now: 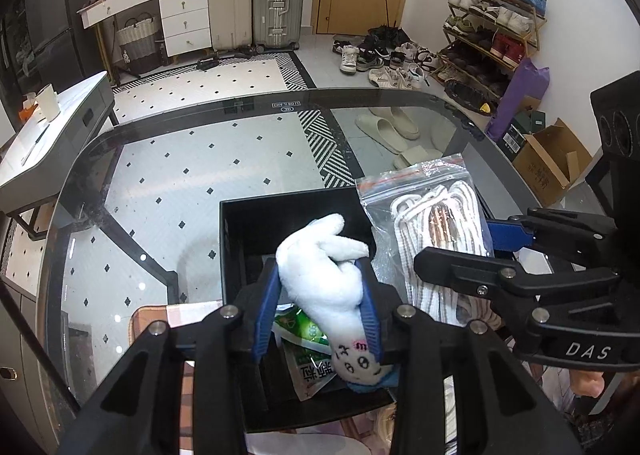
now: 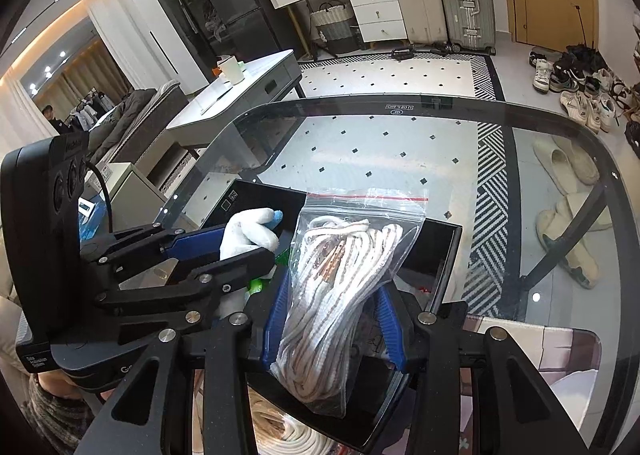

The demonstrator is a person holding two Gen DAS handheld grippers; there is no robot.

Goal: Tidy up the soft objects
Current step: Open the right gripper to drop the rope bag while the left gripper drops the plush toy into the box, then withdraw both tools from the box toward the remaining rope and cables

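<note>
My left gripper (image 1: 320, 275) is shut on a white plush toy (image 1: 326, 275) with a drawn face, held over an open black box (image 1: 240, 239) on the glass table (image 1: 180, 159). A green packet (image 1: 304, 343) lies inside the box. My right gripper (image 2: 332, 295) is shut on a clear zip bag of white rope (image 2: 344, 275), held above the right side of the same box (image 2: 440, 255). The bag also shows in the left wrist view (image 1: 432, 223), and the toy in the right wrist view (image 2: 244, 231). The two grippers are side by side, close together.
A patterned mat (image 2: 540, 347) lies under the box at the table's near edge. More white rope (image 2: 296, 439) lies below the box. Beyond the table stand a grey side table (image 1: 48, 143), suitcases (image 1: 276, 3), a shoe rack (image 1: 496, 23) and a cardboard box (image 1: 552, 163).
</note>
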